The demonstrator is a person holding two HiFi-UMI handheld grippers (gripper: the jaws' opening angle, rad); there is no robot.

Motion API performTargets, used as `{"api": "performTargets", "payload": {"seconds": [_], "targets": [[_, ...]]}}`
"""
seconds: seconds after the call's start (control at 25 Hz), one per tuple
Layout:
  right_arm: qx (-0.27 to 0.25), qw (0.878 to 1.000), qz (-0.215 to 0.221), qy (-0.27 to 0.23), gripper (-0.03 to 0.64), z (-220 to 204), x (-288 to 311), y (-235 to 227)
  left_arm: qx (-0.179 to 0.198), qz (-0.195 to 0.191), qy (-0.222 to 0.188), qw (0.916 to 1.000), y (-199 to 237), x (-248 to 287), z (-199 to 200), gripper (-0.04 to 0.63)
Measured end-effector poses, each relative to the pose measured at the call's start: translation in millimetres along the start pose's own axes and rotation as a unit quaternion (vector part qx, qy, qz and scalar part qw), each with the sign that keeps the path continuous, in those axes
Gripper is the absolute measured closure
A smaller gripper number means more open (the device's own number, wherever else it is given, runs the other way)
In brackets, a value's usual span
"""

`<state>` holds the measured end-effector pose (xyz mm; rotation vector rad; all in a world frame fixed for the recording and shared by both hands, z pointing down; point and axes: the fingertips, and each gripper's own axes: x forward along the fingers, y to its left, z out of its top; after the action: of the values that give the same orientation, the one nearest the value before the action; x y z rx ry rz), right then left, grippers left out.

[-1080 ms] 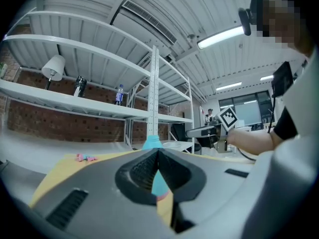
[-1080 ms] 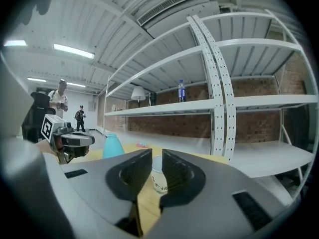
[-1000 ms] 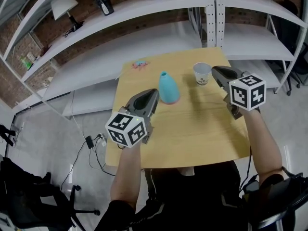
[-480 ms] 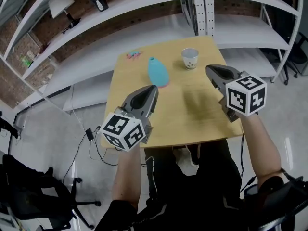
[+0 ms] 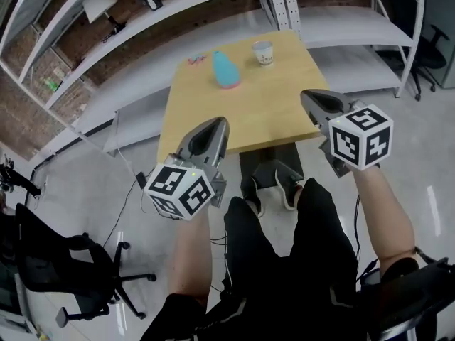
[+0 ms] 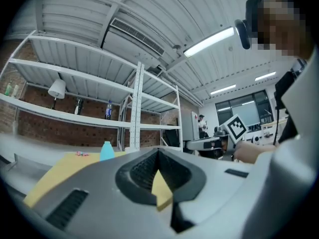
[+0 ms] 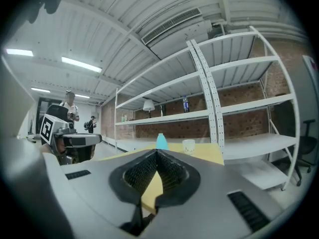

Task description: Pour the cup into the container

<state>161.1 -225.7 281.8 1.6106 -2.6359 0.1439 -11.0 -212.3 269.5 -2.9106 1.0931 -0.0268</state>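
A white paper cup [image 5: 263, 52] stands near the far right corner of the wooden table [image 5: 263, 109]. A light blue vase-shaped container [image 5: 225, 69] stands upright to its left. Both my grippers are held level over the floor, short of the table's near edge and well away from cup and container. The left gripper [image 5: 215, 123] is shut with nothing in it, its tips meeting [image 6: 159, 151]. The right gripper [image 5: 306, 96] is shut and empty too [image 7: 157, 152]. In the right gripper view the container [image 7: 161, 141] and the cup [image 7: 188, 146] show far ahead.
White metal shelving [image 5: 334, 20] runs behind and beside the table, with a lamp [image 5: 96, 6] on it. A small pink thing [image 5: 194, 60] lies at the table's far left. A black office chair [image 5: 64, 275] stands at lower left. The person's legs and shoes [image 5: 274, 190] are below.
Both grippers have drawn back from over the table to past its near edge. The table, cup and container now sit much farther off in the head view.
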Motion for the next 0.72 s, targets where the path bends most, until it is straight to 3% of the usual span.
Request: {"api": "performTargets", "payload": {"seconds": [0.4, 0.72], "targets": [[-0.025, 0.999, 0.030, 0.012, 0.616, -29.1, -174.3, 124.5, 0.001, 0.021, -0.005, 0.9998, -150.9, -171.8, 5.9, 0.595], [-0.016, 0.999, 0.037, 0.018, 0.617, -56.7, -298.9, 195.9, -0.002, 0.011, 0.004, 0.9999, -257.9, -259.8, -2.3, 0.595]]}}
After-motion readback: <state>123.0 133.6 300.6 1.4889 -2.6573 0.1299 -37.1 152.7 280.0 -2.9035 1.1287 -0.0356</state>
